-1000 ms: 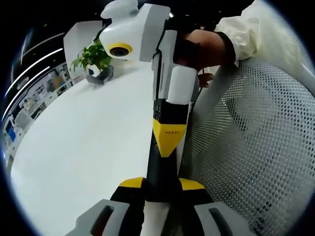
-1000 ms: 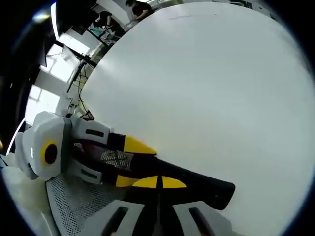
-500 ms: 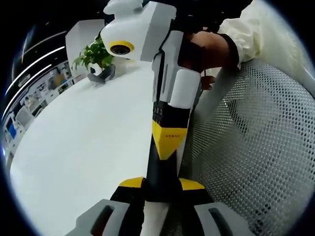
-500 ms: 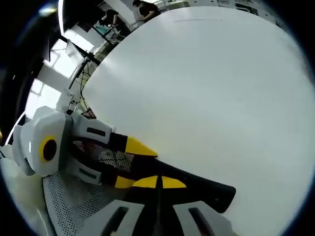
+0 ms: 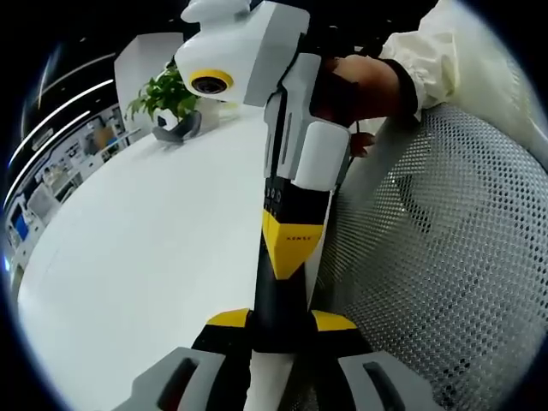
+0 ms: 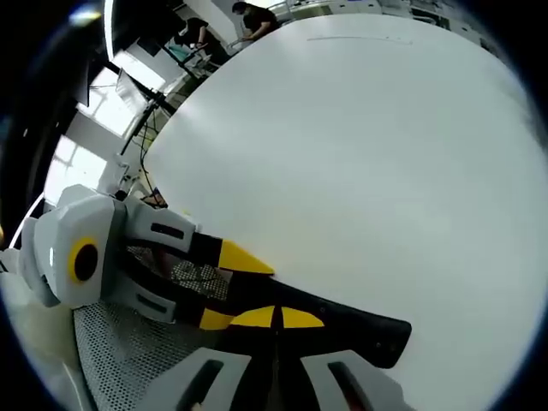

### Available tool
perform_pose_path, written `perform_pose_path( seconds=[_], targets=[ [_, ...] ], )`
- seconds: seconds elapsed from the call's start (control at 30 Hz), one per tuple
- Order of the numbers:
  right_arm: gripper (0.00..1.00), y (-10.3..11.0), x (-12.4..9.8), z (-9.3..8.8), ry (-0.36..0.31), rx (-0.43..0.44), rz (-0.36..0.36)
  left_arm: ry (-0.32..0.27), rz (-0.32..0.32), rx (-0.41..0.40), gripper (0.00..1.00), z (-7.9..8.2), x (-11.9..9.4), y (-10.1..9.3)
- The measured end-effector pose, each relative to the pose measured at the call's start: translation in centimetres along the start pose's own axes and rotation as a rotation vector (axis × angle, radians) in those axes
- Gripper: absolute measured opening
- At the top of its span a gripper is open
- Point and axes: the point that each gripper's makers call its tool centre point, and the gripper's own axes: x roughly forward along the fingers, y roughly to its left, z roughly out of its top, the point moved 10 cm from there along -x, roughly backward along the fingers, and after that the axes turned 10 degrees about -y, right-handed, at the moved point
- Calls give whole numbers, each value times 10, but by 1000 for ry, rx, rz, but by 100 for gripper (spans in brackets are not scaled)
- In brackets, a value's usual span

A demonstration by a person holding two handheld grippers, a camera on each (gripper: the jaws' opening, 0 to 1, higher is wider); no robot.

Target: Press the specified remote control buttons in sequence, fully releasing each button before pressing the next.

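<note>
Black remote (image 5: pixel 278 295) sits clamped between the jaws of the left gripper (image 5: pixel 281 322), which are closed on its near end, one yellow tip on each side. The remote runs away from them, up the left gripper view, over the edge of a white table (image 5: pixel 145 248). The right gripper (image 5: pixel 290 253) comes down from the top of that view with its jaws pressed together, and its yellow tip meets the remote's upper face; the buttons themselves cannot be made out. A hand (image 5: pixel 360 81) in a cream sleeve (image 5: pixel 454 51) holds that gripper. A white mesh chair (image 5: pixel 445 257) lies on the right, and a potted plant (image 5: pixel 167 98) stands far off on the table.

In the right gripper view the right gripper (image 6: pixel 274 318) shows its two yellow tips meeting with no gap, holding nothing, just over the remote (image 6: pixel 364 330). The remote sticks out rightward above the table (image 6: pixel 360 154), while the left gripper (image 6: pixel 231 287) grips it from the left
</note>
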Motion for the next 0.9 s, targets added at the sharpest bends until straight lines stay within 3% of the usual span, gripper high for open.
perform_pose_path(
  seconds=[0.5, 0.87, 0.9],
  targets=[
    [0, 4, 1, 0, 0, -55, -38, 7, -8, 38, 25, 1, 3, 0],
    [0, 4, 0, 0, -5, -37, -44, 9, -12, 46, 25, 2, 4, 0],
    [0, 4, -1, 0, -14, -4, -49, 9, -13, 59, 25, 2, 4, 0]
  ],
)
